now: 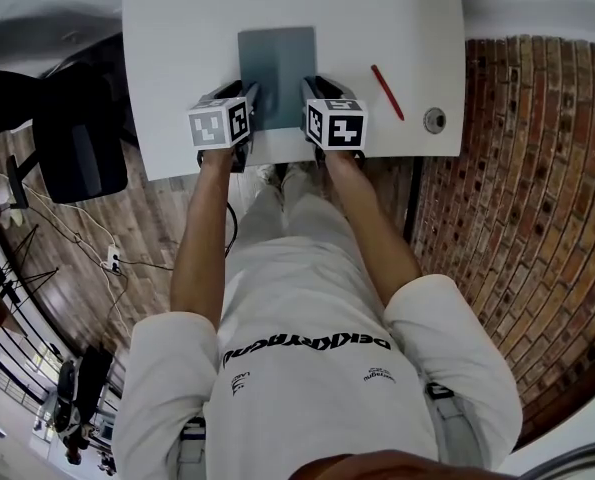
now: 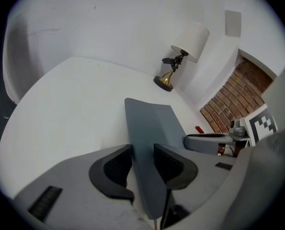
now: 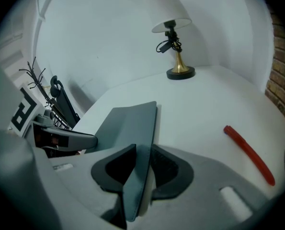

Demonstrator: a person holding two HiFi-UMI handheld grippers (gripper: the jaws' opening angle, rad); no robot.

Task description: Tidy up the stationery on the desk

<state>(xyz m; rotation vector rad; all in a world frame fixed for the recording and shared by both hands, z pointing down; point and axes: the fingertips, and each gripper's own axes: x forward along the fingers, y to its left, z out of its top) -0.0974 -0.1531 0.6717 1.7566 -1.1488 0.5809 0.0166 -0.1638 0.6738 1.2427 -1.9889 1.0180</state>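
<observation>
Leftmost in the head view, a black chair [image 1: 77, 138] stands on the wood-plank floor [image 1: 147, 238], just beside the white desk [image 1: 177, 28]. The desk top is plain white and mostly bare, with a white wall behind it. The left gripper [image 1: 249, 103] has its jaws nearly together, pinching the near left edge of a thin grey notebook [image 1: 277, 58], which bows upward between the pads. The notebook lies at the middle of the desk's near edge. The right gripper [image 1: 312, 93] is clamped the same way on the near right edge. Farther right a red pen [image 1: 387, 92] lies apart on the desk, then a small round fitting [image 1: 434, 120]. At the desk's far edge stands a lamp [image 2: 183, 51] with a white shade. Brickwork [image 1: 517, 168] fills the right side.
</observation>
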